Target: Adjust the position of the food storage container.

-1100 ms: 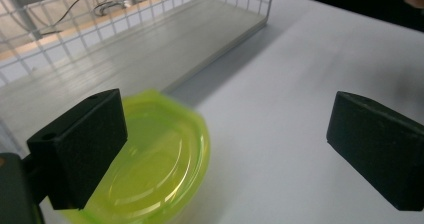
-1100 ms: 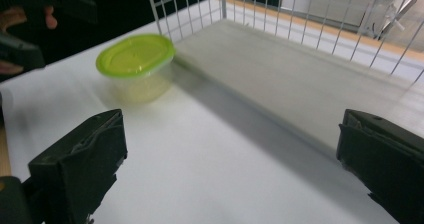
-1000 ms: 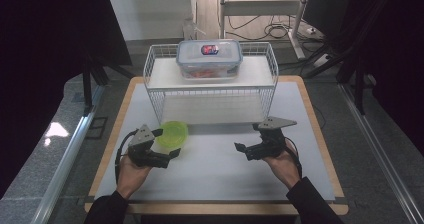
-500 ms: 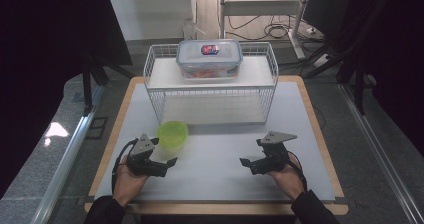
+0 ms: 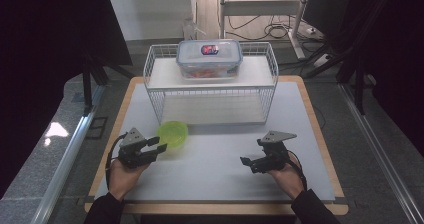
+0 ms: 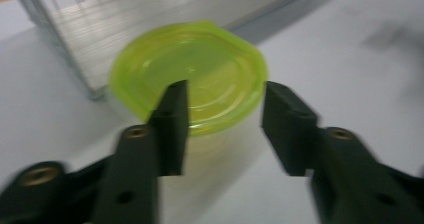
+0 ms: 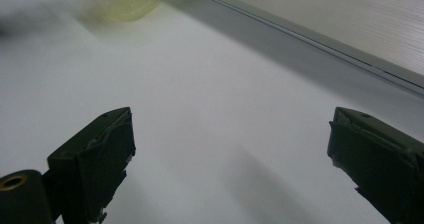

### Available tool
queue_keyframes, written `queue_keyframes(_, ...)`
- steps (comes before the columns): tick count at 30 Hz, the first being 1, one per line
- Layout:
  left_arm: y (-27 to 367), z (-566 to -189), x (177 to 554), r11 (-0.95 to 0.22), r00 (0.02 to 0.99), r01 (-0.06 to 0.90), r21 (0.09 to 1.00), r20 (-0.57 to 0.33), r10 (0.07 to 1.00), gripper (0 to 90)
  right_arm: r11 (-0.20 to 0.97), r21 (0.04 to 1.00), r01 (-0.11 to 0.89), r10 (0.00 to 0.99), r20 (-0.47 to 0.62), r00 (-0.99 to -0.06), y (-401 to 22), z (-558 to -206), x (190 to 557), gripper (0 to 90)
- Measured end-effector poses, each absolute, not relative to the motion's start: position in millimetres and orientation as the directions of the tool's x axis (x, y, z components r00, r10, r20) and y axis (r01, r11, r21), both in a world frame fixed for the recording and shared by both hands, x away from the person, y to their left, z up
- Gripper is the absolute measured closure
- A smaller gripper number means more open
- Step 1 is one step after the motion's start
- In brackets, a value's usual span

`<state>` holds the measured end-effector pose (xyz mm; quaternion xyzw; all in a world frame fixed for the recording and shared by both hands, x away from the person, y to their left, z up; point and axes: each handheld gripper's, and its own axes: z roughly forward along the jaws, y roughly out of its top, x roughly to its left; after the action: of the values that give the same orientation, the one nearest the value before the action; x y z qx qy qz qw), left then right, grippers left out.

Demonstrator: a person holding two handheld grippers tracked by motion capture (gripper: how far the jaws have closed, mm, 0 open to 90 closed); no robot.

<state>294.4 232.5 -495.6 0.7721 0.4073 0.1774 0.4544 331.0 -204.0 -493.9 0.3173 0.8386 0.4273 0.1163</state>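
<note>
At the near edge of the worktop (image 5: 210, 184): two forearms entering from below, each hand low over the surface. Left hand-held gripper (image 5: 156, 147), jaws spread, aimed at the green bowl (image 5: 173, 133) just ahead, not touching it. Right hand-held gripper (image 5: 250, 163), jaws spread wide, holding nothing. Behind the bowl: white wire rack (image 5: 212, 91); on its top shelf, a lidded clear container (image 5: 209, 58).

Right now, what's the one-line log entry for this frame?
left gripper: open, at green cup, not gripping | right gripper: open, over bare table | box: lidded, on rack top
</note>
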Motion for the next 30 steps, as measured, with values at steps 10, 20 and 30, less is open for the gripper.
queue_keyframes(10,255.7,-499.9,323.9,-0.218,0.529,0.521,0.825,-0.112,0.841,90.0,0.454,0.773,0.443,0.633,0.07,-0.771,-201.3,-498.1,333.0,5.9)
queue_keyframes(20,260.3,-508.5,356.5,-0.2,0.463,0.568,0.798,-0.109,0.88,90.0,0.464,0.76,0.454,0.636,0.07,-0.768,-200.0,-500.6,334.1,6.1)
queue_keyframes(30,251.5,-514.0,363.6,-0.22,0.473,0.588,0.778,-0.11,0.874,89.9,0.485,0.745,0.458,0.631,0.065,-0.773,-198.2,-503.0,334.4,6.4)
